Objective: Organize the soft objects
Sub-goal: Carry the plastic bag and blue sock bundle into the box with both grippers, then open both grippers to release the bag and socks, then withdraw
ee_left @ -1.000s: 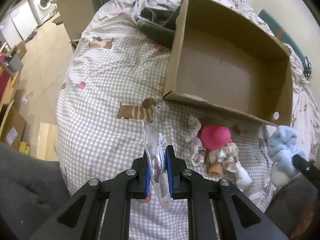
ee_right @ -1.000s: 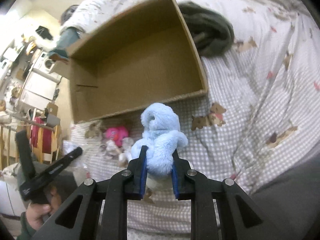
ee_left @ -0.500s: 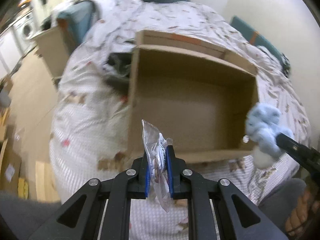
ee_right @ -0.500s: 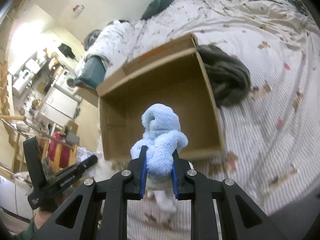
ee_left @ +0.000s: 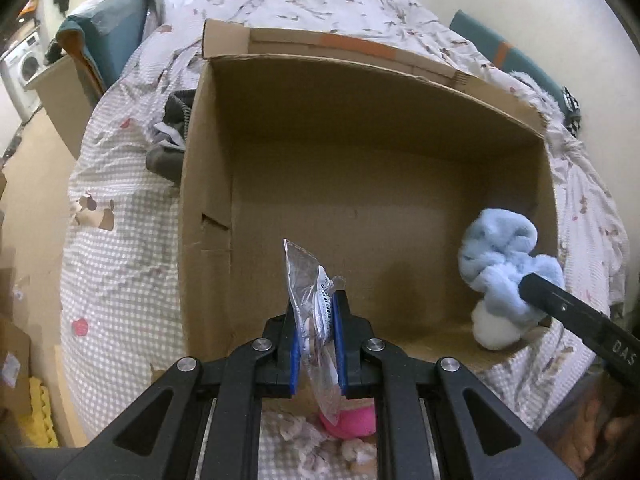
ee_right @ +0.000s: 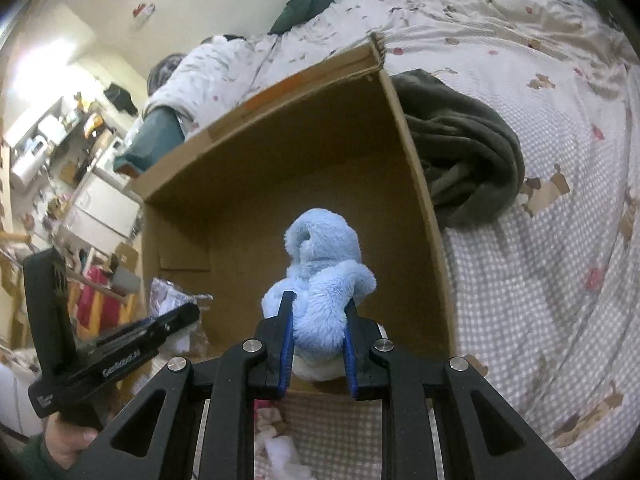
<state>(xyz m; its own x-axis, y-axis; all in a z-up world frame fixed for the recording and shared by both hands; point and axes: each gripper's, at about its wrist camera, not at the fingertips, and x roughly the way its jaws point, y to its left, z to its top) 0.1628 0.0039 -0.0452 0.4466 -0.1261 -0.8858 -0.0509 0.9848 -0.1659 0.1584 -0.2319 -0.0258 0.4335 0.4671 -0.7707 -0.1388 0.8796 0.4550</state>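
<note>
Right wrist: fluffy blue plush, corrugated box

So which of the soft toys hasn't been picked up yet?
The pink plush toy on the checked bedspread; the fluffy light-blue plush hangs in the right claw over the cardboard box.

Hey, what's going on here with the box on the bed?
A person is tidying soft things into an empty cardboard box on the bed. The left hand-held gripper is shut on a clear plastic packet, and the right hand-held gripper is shut on a fluffy blue plush toy. Both are held over the box's near edge, not yet released. A pink doll lies on the bed in front.
</note>
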